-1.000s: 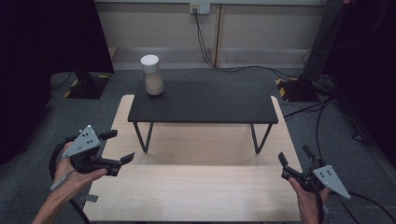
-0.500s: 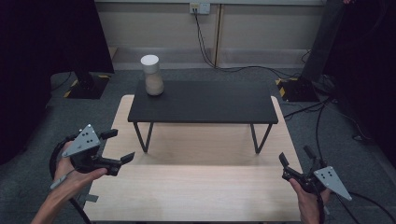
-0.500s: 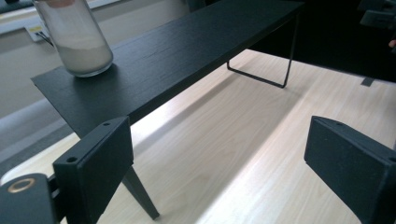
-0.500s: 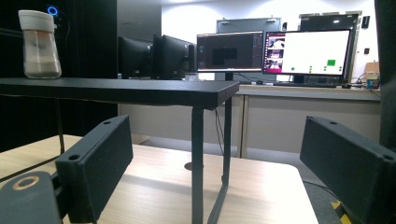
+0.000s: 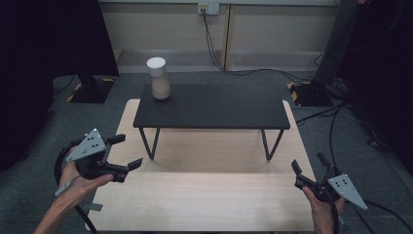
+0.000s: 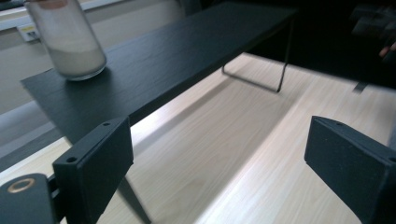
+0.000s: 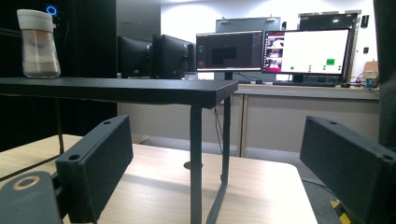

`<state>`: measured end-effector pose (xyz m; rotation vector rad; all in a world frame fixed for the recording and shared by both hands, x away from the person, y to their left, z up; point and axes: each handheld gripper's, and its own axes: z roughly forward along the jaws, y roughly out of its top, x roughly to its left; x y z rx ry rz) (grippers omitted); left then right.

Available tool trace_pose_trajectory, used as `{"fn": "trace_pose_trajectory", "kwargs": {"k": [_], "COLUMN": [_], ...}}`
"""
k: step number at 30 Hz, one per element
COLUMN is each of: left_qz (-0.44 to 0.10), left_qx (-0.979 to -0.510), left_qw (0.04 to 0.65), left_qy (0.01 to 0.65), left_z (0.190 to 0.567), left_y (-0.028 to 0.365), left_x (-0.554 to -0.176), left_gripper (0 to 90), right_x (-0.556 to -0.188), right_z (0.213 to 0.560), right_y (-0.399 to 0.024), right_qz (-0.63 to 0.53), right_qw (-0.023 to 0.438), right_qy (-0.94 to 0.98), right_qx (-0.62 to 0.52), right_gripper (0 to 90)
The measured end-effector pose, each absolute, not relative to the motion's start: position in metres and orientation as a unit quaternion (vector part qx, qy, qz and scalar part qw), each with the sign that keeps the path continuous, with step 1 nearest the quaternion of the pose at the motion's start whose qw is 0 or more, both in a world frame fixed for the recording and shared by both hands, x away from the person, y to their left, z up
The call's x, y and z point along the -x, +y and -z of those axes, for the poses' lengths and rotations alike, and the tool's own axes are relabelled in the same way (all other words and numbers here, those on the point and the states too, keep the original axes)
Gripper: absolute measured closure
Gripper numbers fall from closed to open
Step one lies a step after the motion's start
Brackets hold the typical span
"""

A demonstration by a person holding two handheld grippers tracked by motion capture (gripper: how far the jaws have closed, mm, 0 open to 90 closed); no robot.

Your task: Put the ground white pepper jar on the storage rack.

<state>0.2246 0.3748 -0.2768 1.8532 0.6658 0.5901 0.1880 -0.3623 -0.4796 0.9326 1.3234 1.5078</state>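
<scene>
**Jar stands far-left on the shelf, closer to the left gripper**

A lidded jar (image 5: 159,79), white cap on top and pale powder filling its lower part, stands upright on the far-left corner of the black shelf (image 5: 214,107). The shelf is a low bench on thin metal legs, set across the far half of the light wooden table (image 5: 204,200).

The left gripper (image 5: 127,152) hovers over the table's near-left corner, jaws spread wide and holding nothing. From it the jar lies ahead, farther away and slightly to the right, and higher, up at shelf level. In the left gripper view the jar (image 6: 70,39) sits at upper left beyond the shelf edge.

The right gripper (image 5: 309,168) hangs at the near-right corner, jaws likewise apart and empty, well apart from the jar (image 7: 38,44), which lies across the shelf's whole length.

The jar's long axis is vertical, so a sideways grasp around its body looks likely, and the left hand has the shorter reach.
</scene>
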Motion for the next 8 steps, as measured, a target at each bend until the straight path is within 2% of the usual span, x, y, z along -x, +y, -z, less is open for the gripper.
{"fn": "trace_pose_trajectory", "kwargs": {"k": [8], "left_qz": [-0.252], "left_qx": [-0.773], "left_qw": [0.513], "left_qy": [0.274], "left_z": [0.2749], "left_y": [0.3749], "left_x": [-0.2237], "left_gripper": [7.2], "right_x": [-0.1892], "right_z": [0.4798], "right_y": [-0.3625], "right_qz": [-0.609], "right_qw": [0.449], "right_qy": [0.536], "right_qx": [-0.375], "right_gripper": [9.3]}}
